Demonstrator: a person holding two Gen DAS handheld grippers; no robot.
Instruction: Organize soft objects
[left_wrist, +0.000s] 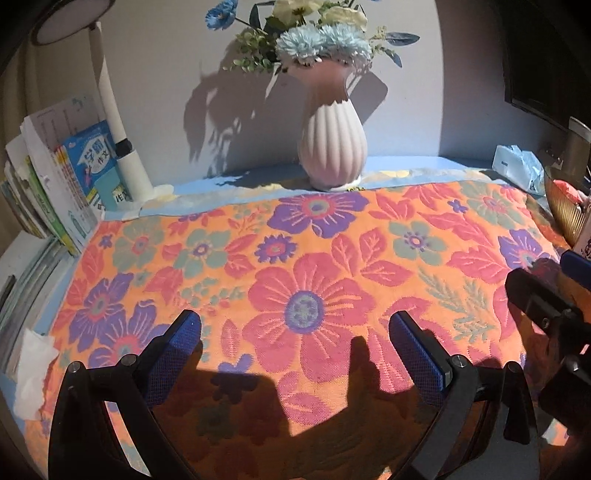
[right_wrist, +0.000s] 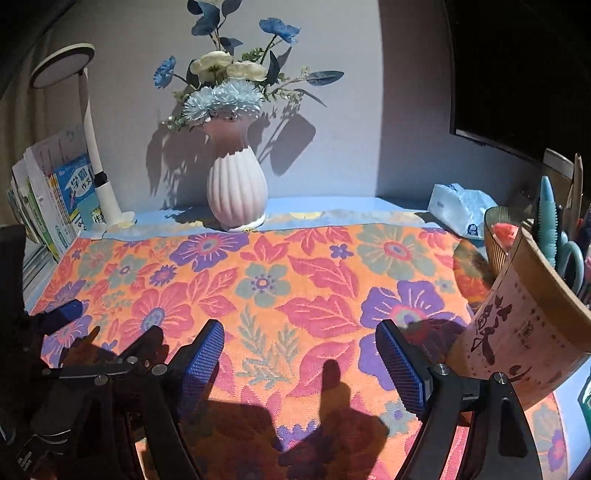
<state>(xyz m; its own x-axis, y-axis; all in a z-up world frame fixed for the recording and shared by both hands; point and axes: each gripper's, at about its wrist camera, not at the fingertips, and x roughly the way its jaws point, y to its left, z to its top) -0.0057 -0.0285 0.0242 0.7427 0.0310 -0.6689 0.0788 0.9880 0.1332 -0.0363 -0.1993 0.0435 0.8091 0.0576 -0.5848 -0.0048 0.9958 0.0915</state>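
A floral towel (left_wrist: 306, 266), orange with red, purple and green flowers, lies spread flat over most of the desk. My left gripper (left_wrist: 295, 325) hovers low over its near middle, blue pads wide apart, nothing between them. My right gripper (right_wrist: 299, 332) stands open in the same way over the towel (right_wrist: 295, 280) further right, also with nothing held. Each gripper shows at the edge of the other's view: the right one's fingers (left_wrist: 532, 291) at the far right, a blue fingertip (right_wrist: 68, 310) of the left one at the far left. Both cast shadows on the cloth.
A ribbed pink vase (right_wrist: 236, 195) of flowers stands at the towel's far edge against the wall. At the back left are a desk lamp (left_wrist: 110, 92) and books (left_wrist: 55, 184). A tissue pack (right_wrist: 458, 210), gold bowl (right_wrist: 496, 243) and paper pen cup (right_wrist: 524, 321) crowd the right. A crumpled tissue (left_wrist: 31, 373) lies left.
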